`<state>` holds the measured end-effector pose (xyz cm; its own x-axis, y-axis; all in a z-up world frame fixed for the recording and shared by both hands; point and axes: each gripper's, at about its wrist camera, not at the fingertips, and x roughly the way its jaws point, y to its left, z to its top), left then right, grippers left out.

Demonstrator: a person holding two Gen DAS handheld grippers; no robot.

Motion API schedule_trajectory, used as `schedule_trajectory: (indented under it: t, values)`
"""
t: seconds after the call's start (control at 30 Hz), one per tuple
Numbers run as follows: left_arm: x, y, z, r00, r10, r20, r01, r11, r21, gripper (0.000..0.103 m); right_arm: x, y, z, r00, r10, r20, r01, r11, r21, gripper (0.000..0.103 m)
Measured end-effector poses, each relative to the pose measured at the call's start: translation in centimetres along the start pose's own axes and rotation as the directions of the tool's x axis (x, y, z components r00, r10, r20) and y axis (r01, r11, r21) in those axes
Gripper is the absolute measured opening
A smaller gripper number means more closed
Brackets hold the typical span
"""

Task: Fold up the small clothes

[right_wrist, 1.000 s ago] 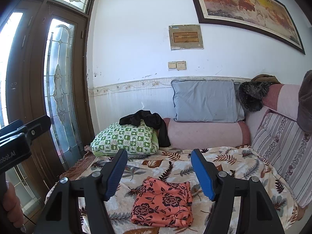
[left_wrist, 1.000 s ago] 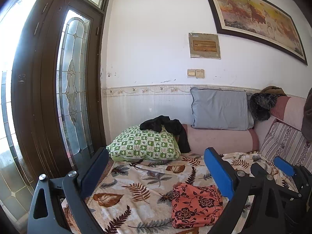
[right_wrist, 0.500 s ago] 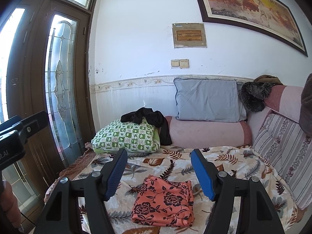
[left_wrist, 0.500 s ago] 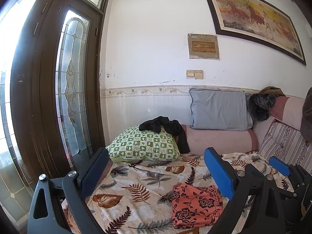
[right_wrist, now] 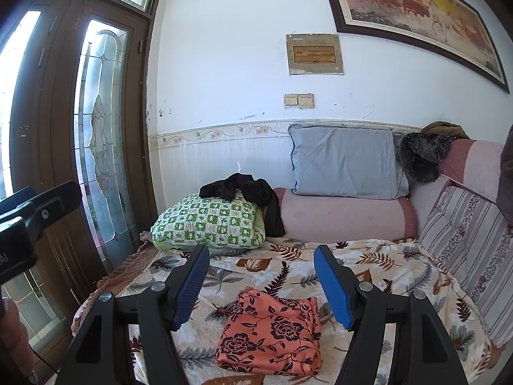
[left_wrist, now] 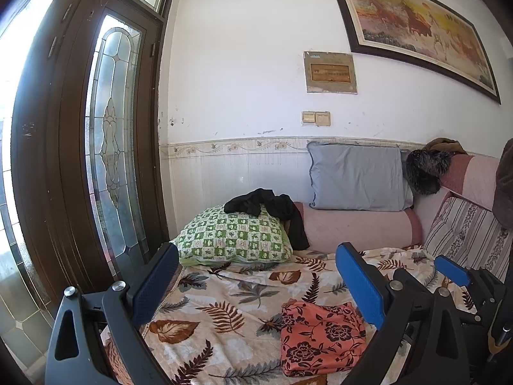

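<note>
- The near edge of the folded orange floral cloth [right_wrist: 271, 332] was cut off by the lower border in the left wrist view, where the right blue finger of the left gripper [left_wrist: 256, 288] also covered its right corner.
- In the right wrist view the whole cloth was visible; how many layers it had could not be counted, though stacked edges showed at its right side.
- The cloth lay flat on the leaf-patterned bedspread [right_wrist: 288, 263], near the front of the bed, well apart from the pillows.
- Its shape was close to a square; the slightly longer axis ran from the viewer toward the back wall, a little tilted to the right.
- The left gripper hovered above the bedspread with its fingers wide apart, holding nothing.
- The right gripper [right_wrist: 261, 288] also hovered with fingers spread wide and empty; the cloth appeared between them, lower down.
- In the left wrist view, part of the right gripper [left_wrist: 455, 272] showed at the right edge, mostly hidden behind the left one.
- A green checked pillow [right_wrist: 208, 221] lay at the back left, with a black garment [right_wrist: 250, 192] draped over it; what kind of garment it was could not be told.
- A grey pillow [right_wrist: 346, 163] leaned on the wall above a pink bolster [right_wrist: 346, 218].
- A dark furry item [right_wrist: 420, 157] at the right corner was hard to identify.
</note>
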<state>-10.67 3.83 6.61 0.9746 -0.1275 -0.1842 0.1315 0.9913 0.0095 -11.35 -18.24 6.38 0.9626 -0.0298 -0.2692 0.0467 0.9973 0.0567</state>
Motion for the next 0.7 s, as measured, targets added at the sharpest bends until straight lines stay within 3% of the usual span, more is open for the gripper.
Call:
schedule_trajectory:
  t: [0.43, 0.7]
  values:
    - [2.2, -0.7, -0.4, 0.999, -0.024, -0.037, 0.024, 1.000, 0.007, 0.098, 2.5, -0.4, -0.9, 0.999, 0.004, -0.038, -0.004, 1.000, 0.008, 0.072]
    - [7.1, -1.8, -2.5, 0.991, -0.077, -0.110, 0.078, 0.997, 0.002, 0.098, 6.6, -2.6, -3.1, 0.994, -0.012, -0.105, 0.015, 0.999, 0.034, 0.071]
